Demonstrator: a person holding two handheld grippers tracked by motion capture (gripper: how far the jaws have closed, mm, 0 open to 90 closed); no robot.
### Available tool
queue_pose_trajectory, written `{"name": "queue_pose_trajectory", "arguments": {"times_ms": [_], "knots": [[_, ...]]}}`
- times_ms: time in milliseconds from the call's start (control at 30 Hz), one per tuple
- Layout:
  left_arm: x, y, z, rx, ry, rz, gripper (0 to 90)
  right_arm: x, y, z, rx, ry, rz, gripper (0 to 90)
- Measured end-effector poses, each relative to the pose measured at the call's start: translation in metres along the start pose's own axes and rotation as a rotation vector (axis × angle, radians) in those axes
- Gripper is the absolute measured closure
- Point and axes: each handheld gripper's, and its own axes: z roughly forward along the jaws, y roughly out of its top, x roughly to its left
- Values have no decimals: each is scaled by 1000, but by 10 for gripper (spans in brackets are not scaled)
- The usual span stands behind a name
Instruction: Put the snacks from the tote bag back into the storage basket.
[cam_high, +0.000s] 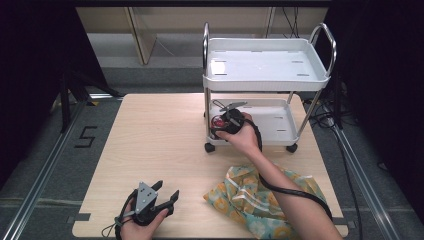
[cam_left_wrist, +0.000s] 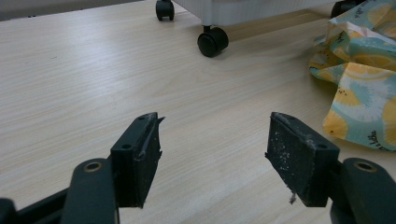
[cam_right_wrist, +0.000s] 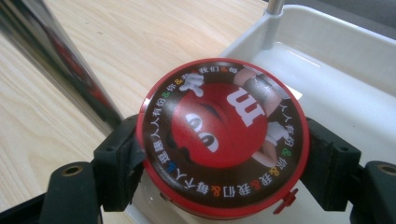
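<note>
The pale wood surface (cam_high: 160, 150) carries a white two-tier cart (cam_high: 265, 75) and a crumpled lemon-print cloth (cam_high: 250, 195). The right tool (cam_right_wrist: 224, 149) is clamped on a round red tin (cam_right_wrist: 223, 135) at the lower tray's (cam_right_wrist: 336, 93) corner, beside a chrome post (cam_right_wrist: 56, 60). The left tool (cam_left_wrist: 215, 154) rests with its jaws apart. The grip sits on the tin's curved rim, so it could likely slip or knock the post.

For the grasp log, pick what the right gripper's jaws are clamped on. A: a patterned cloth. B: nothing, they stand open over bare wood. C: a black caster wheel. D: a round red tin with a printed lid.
D: in the right gripper view the right gripper has its jaws shut on either side of the round red tin, held at the edge of the white cart's lower tray.
</note>
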Motion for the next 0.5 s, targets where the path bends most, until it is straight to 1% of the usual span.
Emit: {"name": "queue_pose_trajectory", "arguments": {"times_ms": [33,100,133,167,200,233,267,300,400,467,500], "knots": [[0,0,0,-1,0,0,342,2,0,-1,8,-8,14,260],[-1,0,0,-2,3,-6,341,2,0,0,5,2,22,259],[-1,0,-1,1,7,-4,341,3,0,0,-4,37,40,257],[-1,0,0,-9,3,-10,342,2,0,1,2,11,37,257],[0,0,-1,4,3,2,341,0,0,1,-1,19,1,257],[0,0,0,-3,2,-6,341,1,0,0,6,17,25,256],[0,0,-1,-2,2,-4,341,1,0,0,6,20,23,255],[0,0,0,-3,2,-5,341,1,0,0,10,4,28,253],[0,0,-1,2,6,0,341,1,0,0,12,0,25,253],[-1,0,0,-8,2,-10,341,1,0,1,12,3,24,251],[0,0,-1,5,3,2,341,1,0,1,15,4,25,251]]}}
